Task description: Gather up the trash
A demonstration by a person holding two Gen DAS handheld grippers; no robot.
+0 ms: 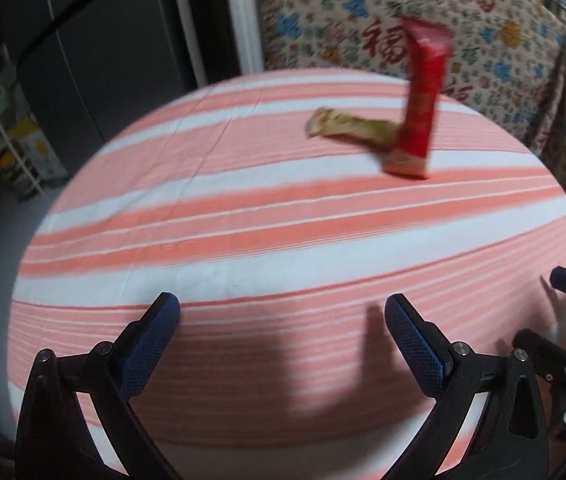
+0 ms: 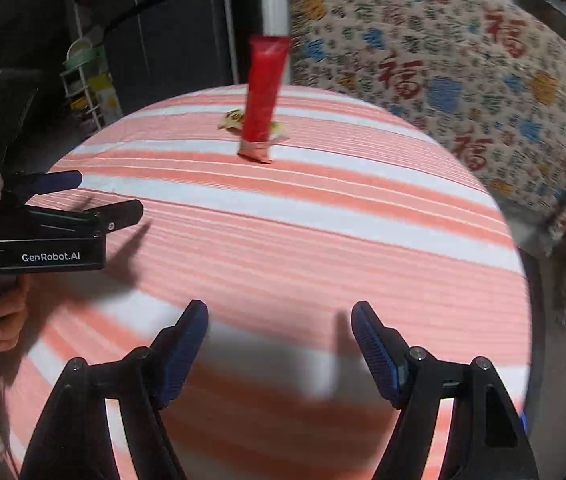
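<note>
Trash is what remains to be dealt with, and as far as these views show none of it has been collected yet. Starting at the fingers: the left gripper [image 1: 282,320] at the bottom of the left wrist view stands spread wide with only striped cloth between its blue pads, and the right gripper [image 2: 279,330] at the bottom of the right wrist view is likewise apart and holds nothing. Both hang over the near part of a counter [image 1: 243,240] covered in pink-and-white stripes, their shadows lying just ahead of them. In the right wrist view the left gripper also shows at the left edge, with a hand [image 2: 1,312] wrapped around its handle. Farther out, toward the upper right of the left wrist view and the upper middle of the right, a red wrapper [image 1: 419,96] stands nearly upright on its lower end, well apart from both sets of fingers. A crumpled greenish wrapper [image 1: 347,126] lies flat beside its base, seemingly touching it, though blur makes that hard to confirm. Beyond the counter's far edge hangs a patterned cloth [image 1: 463,40]. No bin or bag is in sight, so I judge the task barely begun: both wrappers await picking up.
</note>
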